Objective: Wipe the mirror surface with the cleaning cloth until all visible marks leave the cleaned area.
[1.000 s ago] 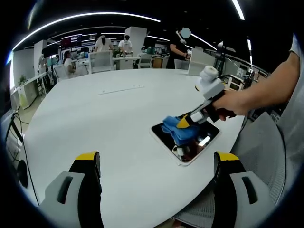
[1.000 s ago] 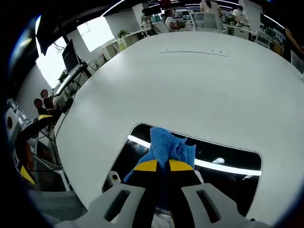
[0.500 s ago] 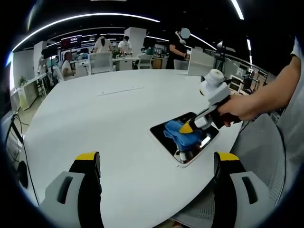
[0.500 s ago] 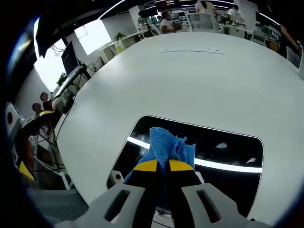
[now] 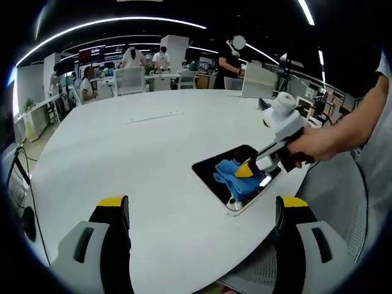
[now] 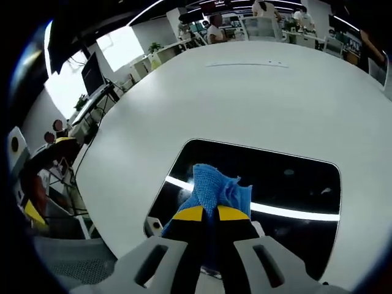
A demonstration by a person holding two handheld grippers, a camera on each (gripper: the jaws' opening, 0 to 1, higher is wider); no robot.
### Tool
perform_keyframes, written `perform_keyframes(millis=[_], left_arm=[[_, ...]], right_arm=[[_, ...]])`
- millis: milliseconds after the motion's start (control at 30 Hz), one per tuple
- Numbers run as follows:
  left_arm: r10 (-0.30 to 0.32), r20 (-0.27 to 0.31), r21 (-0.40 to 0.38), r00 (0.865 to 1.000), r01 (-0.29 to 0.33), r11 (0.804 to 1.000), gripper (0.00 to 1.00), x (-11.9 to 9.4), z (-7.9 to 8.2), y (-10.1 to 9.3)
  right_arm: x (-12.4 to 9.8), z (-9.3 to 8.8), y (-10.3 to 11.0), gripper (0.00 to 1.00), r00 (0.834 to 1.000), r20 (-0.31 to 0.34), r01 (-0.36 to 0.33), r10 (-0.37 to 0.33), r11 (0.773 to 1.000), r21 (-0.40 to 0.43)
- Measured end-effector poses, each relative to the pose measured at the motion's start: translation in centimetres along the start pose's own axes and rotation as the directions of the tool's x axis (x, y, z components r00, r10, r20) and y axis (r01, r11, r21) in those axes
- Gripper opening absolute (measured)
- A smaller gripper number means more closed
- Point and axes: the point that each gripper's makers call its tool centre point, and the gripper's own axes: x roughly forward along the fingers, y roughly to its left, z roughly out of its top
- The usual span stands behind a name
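A dark rectangular mirror (image 6: 288, 184) in a white frame lies flat on the big white table, near its edge. It reflects a bright ceiling strip light. My right gripper (image 6: 210, 214) is shut on a blue cleaning cloth (image 6: 215, 184), which rests pressed on the mirror's near half. In the left gripper view the mirror (image 5: 223, 160) sits to the right of centre, with the cloth (image 5: 233, 174) on it and the right gripper (image 5: 248, 170) held over it by a hand. My left gripper (image 5: 202, 211) hovers open above the table, holding nothing, well short of the mirror.
The round white table (image 5: 122, 153) spreads wide to the left and far side; a thin white strip (image 5: 156, 115) lies on it further back. Grey mesh chairs (image 5: 334, 196) stand by the near edge. People, desks and chairs (image 5: 131, 76) fill the office behind.
The right gripper has dragged the blue cloth back across the mirror toward its near edge, leaving more bare glass beyond the cloth. The left gripper has stayed still.
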Motion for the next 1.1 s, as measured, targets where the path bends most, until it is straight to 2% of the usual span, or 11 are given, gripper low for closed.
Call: perform_keyframes(millis=[500, 1100], left_arm=[[0.016, 0.010, -0.002, 1.000, -0.016, 1.000, 0.99, -0.3, 0.1, 0.0], [-0.026, -0.002, 0.003, 1.000, 0.026, 1.000, 0.99, 0.1, -0.1, -1.3]], right_arm=[[-0.7, -1.3, 0.7, 0.00, 1.000, -0.006, -0.012, 0.012, 1.000, 0.014], [-1.6, -3.2, 1.7, 0.00, 0.998, -0.047, -0.043, 0.044, 0.998, 0.037]])
